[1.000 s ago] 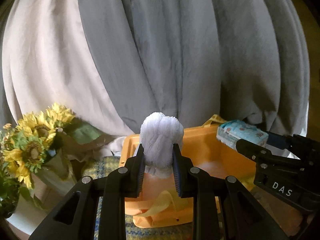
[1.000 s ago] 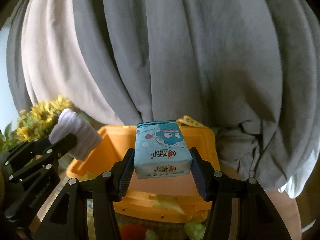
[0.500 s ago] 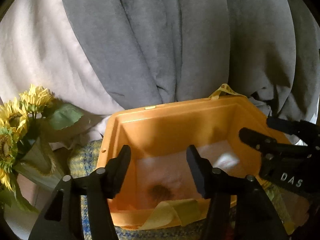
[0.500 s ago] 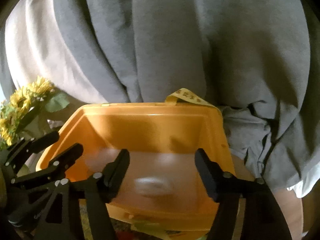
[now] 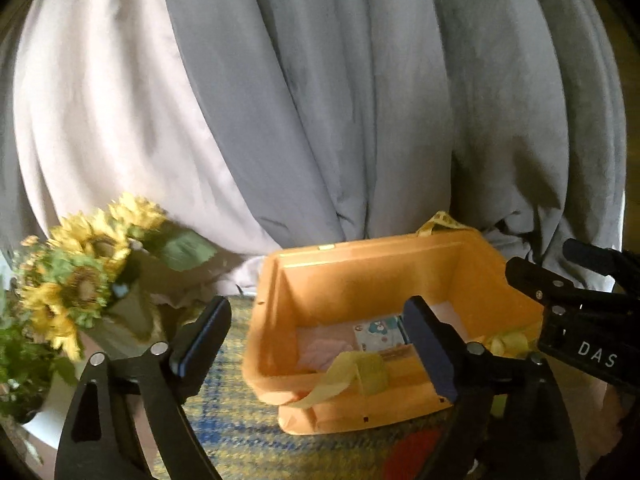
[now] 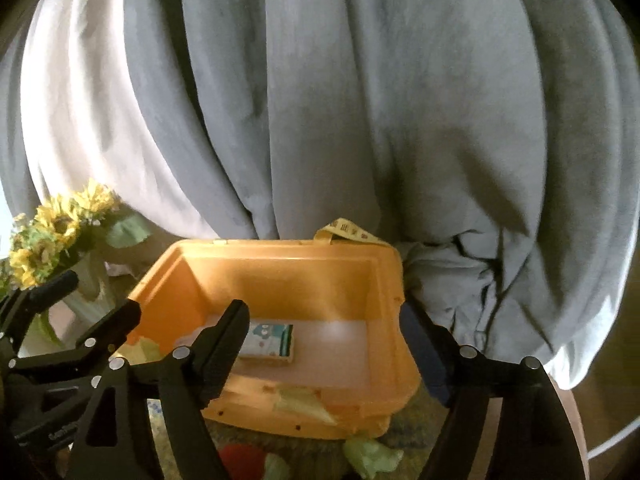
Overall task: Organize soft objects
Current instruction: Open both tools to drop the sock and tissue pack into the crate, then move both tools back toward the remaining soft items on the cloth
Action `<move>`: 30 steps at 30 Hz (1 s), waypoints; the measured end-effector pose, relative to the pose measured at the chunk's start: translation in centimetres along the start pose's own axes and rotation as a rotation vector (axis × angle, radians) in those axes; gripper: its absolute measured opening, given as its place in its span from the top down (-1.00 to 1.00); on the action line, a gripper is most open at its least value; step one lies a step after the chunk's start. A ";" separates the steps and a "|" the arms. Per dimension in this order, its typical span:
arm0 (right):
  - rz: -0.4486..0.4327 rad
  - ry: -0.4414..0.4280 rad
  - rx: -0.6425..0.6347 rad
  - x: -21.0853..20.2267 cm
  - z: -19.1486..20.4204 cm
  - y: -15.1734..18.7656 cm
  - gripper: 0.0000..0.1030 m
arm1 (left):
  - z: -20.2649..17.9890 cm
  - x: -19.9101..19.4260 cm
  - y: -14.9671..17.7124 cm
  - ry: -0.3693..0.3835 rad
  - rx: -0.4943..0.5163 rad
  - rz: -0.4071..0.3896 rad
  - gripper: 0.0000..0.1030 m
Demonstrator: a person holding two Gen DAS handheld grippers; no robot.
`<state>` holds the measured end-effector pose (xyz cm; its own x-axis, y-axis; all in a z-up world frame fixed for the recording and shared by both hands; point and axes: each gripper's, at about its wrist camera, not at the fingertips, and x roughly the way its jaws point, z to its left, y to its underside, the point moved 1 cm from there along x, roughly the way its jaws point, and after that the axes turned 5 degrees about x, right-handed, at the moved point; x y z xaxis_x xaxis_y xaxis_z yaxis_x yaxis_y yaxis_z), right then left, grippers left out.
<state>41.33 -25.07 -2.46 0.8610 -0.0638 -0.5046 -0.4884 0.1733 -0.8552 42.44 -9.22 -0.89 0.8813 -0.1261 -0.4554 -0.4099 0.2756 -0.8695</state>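
Soft objects are what this job is about, and both tools that carry them are empty: the left gripper [image 5: 316, 340], low in the centre of its own view, has its jaws spread wide with nothing between them, and the right gripper [image 6: 324, 344], at the bottom centre of the right wrist view, is likewise spread and holds nothing. Just beyond the fingers sits the orange bin [image 5: 400, 276], open-topped, in the lower middle of both views. On its floor lies a tissue pack [image 6: 270, 342] printed with a blue cartoon figure, and to the left of it in the left wrist view shows a pale, soft-looking lump [image 5: 324, 354] whose identity is too blurred to tell. At least one soft item is thus stowed, so this deposit looks finished; I judge more is left, since a red shape [image 6: 238, 462] and pale green pieces [image 6: 372, 454] lie outside the bin near the bottom edge on the checked cloth [image 5: 240, 436]. A yellow strap [image 5: 348, 376] drapes over the bin's near rim. Further out, sunflowers [image 5: 80, 276] stand at the left edge, and grey and white drapes [image 5: 320, 100] fill the upper frame. Readable writing is scant: "DAS" in white on the right gripper's body at the right edge of the left wrist view; the pack's lettering and the marks on the yellow tape [image 6: 352, 232] behind the bin are too small to read.
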 end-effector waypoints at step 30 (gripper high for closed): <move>-0.106 -0.082 -0.010 -16.3 -2.0 6.7 -0.59 | -3.8 -17.5 7.6 -0.074 -0.031 -0.021 -0.81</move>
<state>23.75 -24.80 -0.22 0.9165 -0.0002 -0.4001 -0.3949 0.1600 -0.9047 23.02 -8.56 -0.29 0.9045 -0.0602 -0.4221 -0.3967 0.2439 -0.8849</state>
